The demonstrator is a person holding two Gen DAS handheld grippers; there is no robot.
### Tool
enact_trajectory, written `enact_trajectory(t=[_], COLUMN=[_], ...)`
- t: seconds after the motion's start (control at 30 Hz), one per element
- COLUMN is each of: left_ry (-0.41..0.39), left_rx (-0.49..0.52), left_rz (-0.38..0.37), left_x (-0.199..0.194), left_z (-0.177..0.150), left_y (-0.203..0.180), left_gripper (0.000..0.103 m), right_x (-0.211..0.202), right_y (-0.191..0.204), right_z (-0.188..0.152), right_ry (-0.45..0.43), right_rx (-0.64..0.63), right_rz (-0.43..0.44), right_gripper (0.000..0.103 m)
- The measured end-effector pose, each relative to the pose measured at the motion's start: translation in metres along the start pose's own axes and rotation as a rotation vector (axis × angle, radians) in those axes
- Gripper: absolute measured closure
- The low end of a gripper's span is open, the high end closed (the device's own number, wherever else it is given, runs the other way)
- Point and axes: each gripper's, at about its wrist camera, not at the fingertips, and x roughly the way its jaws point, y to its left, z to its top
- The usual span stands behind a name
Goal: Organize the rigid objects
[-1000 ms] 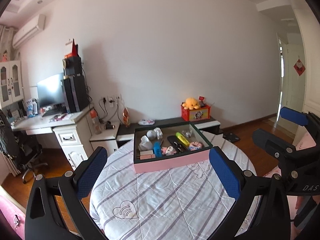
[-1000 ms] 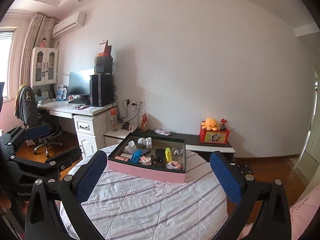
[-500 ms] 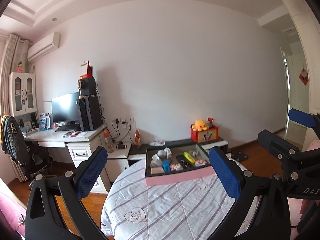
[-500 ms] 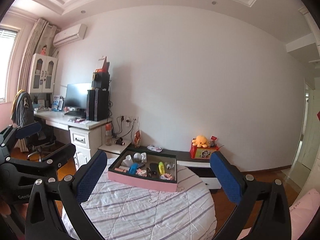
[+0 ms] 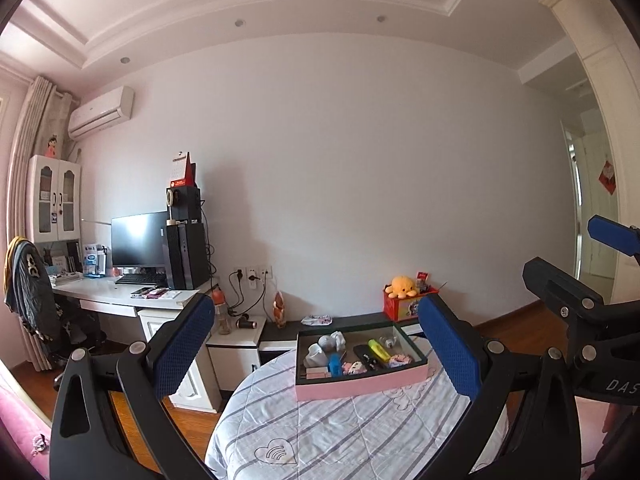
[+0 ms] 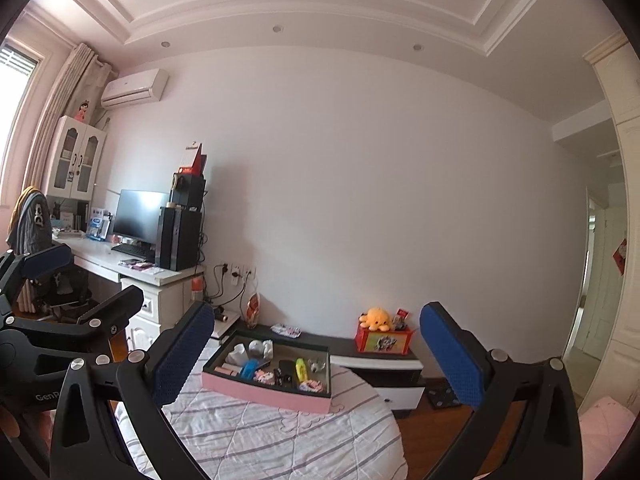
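Both the left gripper (image 5: 316,350) and right gripper (image 6: 316,352) hang wide open and empty, well back from the pink tray (image 5: 362,386), whose small hard bits look light, so I'd pinch each across its narrow middle.

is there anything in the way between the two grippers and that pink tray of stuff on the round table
Nothing visible. Both the left gripper and right gripper are open, held high and back from the pink tray. Only bare striped tablecloth lies in front of it.
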Motion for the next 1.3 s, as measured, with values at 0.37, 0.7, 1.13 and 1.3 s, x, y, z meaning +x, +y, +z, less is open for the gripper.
enact_trajectory(t=[0.37,0.7,1.13,1.3], left_ry=[-0.016,-0.015,0.003,0.009], left_rx=[-0.007,-0.012,-0.013,-0.015], left_rz=[0.011,0.005,0.025,0.029], left_x=[-0.007,-0.004,0.002,0.005], left_z=[0.001,-0.001,-0.002,-0.002], left_y=[-0.002,-0.002,-0.004,-0.005], left_gripper=[0.0,0.0,0.0,0.0], right_x=[-0.005,0.001,0.006,0.008], right_y=[0.004,0.002,0.003,0.004], right_z=[0.004,0.0,0.0,0.0], right_ry=[-0.019,-0.012,-0.007,-0.003], right_rx=[-0.005,0.002,0.007,0.007], right_rz=[-0.017,-0.03,-0.034,-0.035], right_gripper=[0.0,0.0,0.0,0.0])
